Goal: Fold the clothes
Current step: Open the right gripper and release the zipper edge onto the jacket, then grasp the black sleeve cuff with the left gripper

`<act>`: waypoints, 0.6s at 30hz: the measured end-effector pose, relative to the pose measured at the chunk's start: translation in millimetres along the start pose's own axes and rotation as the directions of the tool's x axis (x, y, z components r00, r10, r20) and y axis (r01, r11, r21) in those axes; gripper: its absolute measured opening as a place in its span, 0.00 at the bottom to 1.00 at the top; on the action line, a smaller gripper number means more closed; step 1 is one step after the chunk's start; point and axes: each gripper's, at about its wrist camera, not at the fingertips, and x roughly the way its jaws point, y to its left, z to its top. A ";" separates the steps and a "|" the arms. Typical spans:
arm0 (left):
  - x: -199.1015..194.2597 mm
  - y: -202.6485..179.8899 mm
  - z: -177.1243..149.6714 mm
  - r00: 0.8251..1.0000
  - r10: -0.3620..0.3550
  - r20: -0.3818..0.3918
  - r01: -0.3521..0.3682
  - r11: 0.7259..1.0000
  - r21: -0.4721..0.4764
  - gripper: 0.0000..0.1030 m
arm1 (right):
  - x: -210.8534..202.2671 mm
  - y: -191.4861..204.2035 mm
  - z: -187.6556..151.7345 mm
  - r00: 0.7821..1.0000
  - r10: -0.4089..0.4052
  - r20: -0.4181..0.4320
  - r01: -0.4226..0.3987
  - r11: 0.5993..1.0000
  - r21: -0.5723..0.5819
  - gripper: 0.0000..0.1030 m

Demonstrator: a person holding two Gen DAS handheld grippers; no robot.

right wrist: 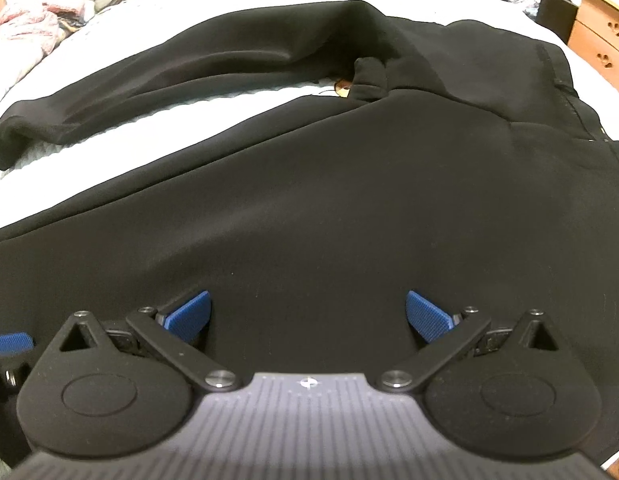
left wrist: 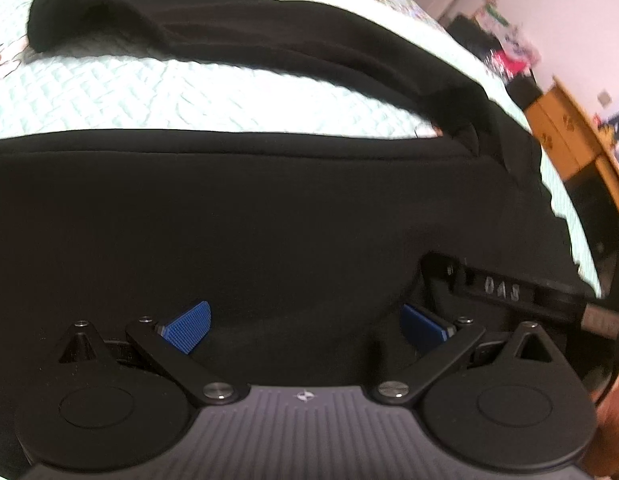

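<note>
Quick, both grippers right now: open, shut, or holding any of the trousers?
Left gripper: open, jaws wide apart over the black trousers, nothing held.
Right gripper: open, jaws wide apart over the same trousers, nothing held.

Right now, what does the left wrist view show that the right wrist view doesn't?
Only the left wrist view: the right gripper's body at its right edge, and a hand.

Only the right wrist view: the trousers' waistband and a pink bundle far left.

Both: black trousers spread on the pale quilted bedspread, a wooden dresser, each gripper open over fabric, left gripper, right gripper.
</note>
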 end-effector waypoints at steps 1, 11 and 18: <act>-1.6 2.9 -0.4 1.000 -0.015 0.000 0.015 1.000 -0.005 1.00 | -0.5 -0.5 0.9 1.000 0.000 -0.001 0.000 1.000 0.016 1.00; -49.8 38.2 -4.6 0.980 -0.124 0.157 0.158 0.962 -0.225 0.90 | -26.2 -13.1 1.5 0.984 0.171 0.043 -0.173 0.985 0.029 1.00; -84.3 53.5 10.4 0.963 -0.074 0.260 0.178 0.898 -0.403 0.91 | -34.2 -17.4 7.7 0.946 0.282 0.163 -0.287 0.958 0.011 1.00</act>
